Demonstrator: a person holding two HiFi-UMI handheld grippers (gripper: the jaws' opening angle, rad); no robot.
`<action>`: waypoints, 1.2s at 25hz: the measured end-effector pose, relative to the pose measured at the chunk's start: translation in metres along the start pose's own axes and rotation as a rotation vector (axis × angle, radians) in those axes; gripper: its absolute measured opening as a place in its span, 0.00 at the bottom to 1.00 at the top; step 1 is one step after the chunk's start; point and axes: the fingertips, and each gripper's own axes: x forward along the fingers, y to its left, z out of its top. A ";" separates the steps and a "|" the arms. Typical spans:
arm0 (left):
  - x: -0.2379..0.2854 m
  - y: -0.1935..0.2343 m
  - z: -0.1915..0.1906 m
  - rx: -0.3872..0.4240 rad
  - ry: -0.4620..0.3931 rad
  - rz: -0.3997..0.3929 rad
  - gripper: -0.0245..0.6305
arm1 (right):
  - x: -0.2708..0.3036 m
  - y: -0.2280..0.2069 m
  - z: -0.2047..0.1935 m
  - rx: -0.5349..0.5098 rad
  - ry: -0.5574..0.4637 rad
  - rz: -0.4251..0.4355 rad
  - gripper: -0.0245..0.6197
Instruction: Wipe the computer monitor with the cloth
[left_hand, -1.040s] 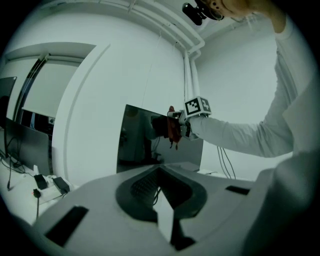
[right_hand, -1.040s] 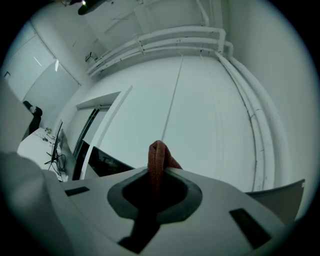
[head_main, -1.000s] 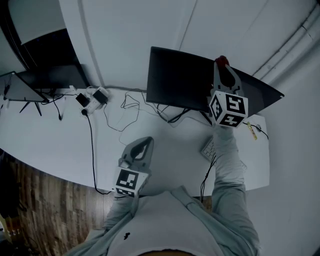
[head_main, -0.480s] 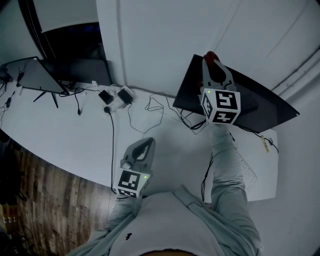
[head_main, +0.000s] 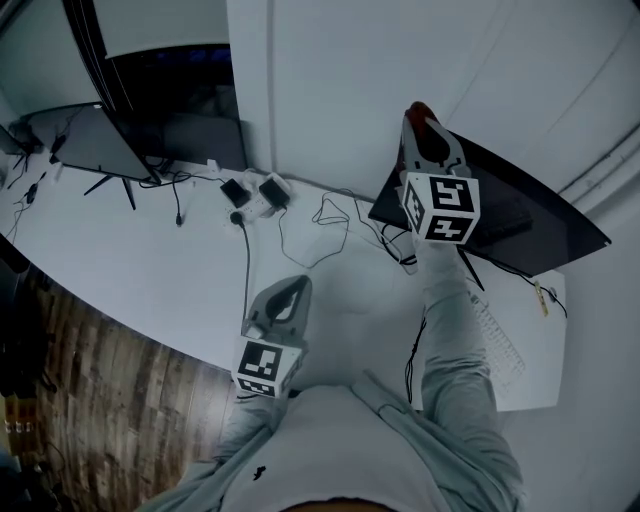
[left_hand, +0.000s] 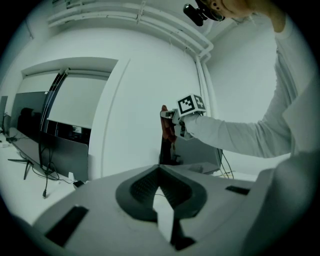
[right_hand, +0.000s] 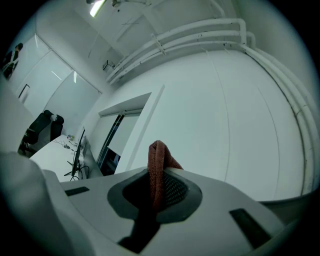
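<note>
Our right gripper (head_main: 421, 120) is clamped on the reddish cloth (right_hand: 156, 162), at the upper left corner of the monitor (head_main: 540, 215); the screen's long axis runs rightward from the tips. Our left gripper (head_main: 288, 292) is much farther, low near our body, with jaws together and empty.

Top-down view. White tabletop (head_main: 150, 275) runs from upper left to lower right. Right tool (head_main: 424, 128) right of centre, marker cube facing camera, red cloth (head_main: 418, 109) at its tip, by upper left corner of dark monitor (head_main: 530, 205). Left tool (head_main: 292, 288) low at centre, near tabletop edge. Second monitor (head_main: 95, 140) upper left. Cables (head_main: 320, 225) and power adapters (head_main: 255, 195) between monitors. Keyboard (head_main: 500, 340) lower right. Wooden floor (head_main: 90, 400) lower left.
</note>
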 end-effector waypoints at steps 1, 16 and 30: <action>-0.001 0.001 0.000 0.000 0.001 0.002 0.07 | -0.002 0.000 0.000 0.004 -0.004 -0.001 0.09; -0.010 -0.016 0.008 0.033 -0.008 -0.015 0.07 | -0.075 -0.017 0.000 0.029 -0.052 -0.043 0.09; 0.004 -0.076 0.009 0.062 -0.015 -0.132 0.07 | -0.213 -0.048 -0.030 0.040 -0.018 -0.113 0.09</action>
